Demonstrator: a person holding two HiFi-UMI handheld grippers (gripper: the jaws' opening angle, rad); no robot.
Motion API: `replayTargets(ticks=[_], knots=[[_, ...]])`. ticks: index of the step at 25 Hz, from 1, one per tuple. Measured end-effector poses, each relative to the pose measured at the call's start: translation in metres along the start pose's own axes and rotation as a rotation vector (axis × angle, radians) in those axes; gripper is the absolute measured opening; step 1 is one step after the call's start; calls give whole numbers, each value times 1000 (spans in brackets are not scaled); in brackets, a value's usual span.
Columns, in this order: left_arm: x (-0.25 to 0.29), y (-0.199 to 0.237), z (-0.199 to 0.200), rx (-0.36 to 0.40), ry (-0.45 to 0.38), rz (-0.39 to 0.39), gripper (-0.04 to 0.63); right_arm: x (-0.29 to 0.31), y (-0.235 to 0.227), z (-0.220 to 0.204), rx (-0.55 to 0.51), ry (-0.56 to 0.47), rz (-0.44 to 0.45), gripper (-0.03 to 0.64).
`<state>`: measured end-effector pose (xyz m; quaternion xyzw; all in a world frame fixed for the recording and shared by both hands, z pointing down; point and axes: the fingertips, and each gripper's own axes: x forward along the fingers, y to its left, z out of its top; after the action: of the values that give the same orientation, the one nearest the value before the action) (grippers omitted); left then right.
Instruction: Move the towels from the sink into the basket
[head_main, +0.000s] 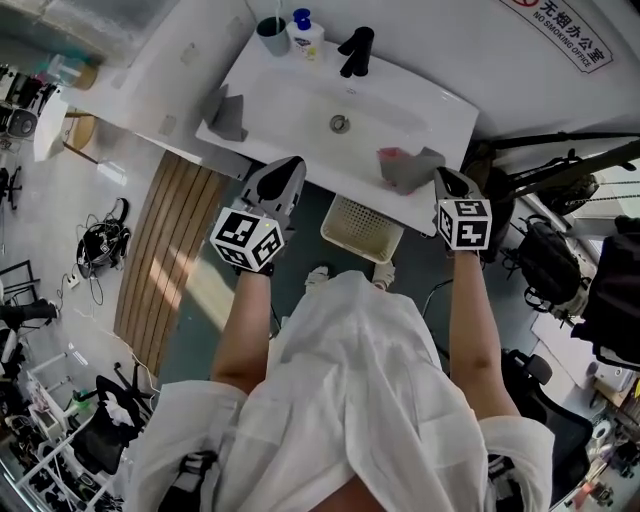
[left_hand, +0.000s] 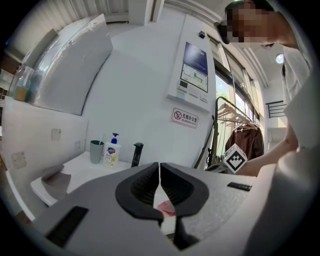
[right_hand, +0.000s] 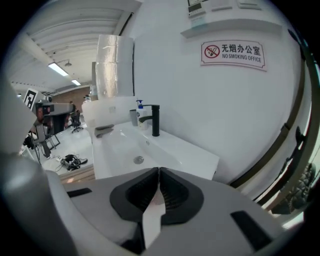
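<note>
Handling pink-grey towel (head_main: 405, 168): judged soft, light, limp; best pinched at a corner.
Location: lay crumpled at sink (head_main: 300, 110) right end, above basket (head_main: 360, 228).
Right gripper (right_hand: 158, 172): jaws closed on thin pale strip, apparently towel edge.
Left gripper (left_hand: 159, 167): jaws together, nothing held.

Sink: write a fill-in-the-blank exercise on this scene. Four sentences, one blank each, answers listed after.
1. The faucet on the sink is ___ in colour.
2. The soap bottle stands between the grey cup and the ___.
3. The wall sign reads "No ___ Office".
4. The basket stands on the ___, not on the sink.
Missing words: black; faucet; smoking; floor.
</note>
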<state>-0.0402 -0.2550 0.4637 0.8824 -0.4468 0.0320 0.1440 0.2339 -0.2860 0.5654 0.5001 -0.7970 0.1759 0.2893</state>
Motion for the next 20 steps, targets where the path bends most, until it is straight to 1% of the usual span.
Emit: replayTargets(ticks=[6,9,20], knots=[[-6,2,10,14,-10,-29,15,-30,2,32,19,-97,-49,37],[-11,4,13,20,-15,-45,15,-45,9,41,27,-133,-68,37],[-39,3,21,60,-20,-120,15,-102,57,69,35,-281,-107,36]])
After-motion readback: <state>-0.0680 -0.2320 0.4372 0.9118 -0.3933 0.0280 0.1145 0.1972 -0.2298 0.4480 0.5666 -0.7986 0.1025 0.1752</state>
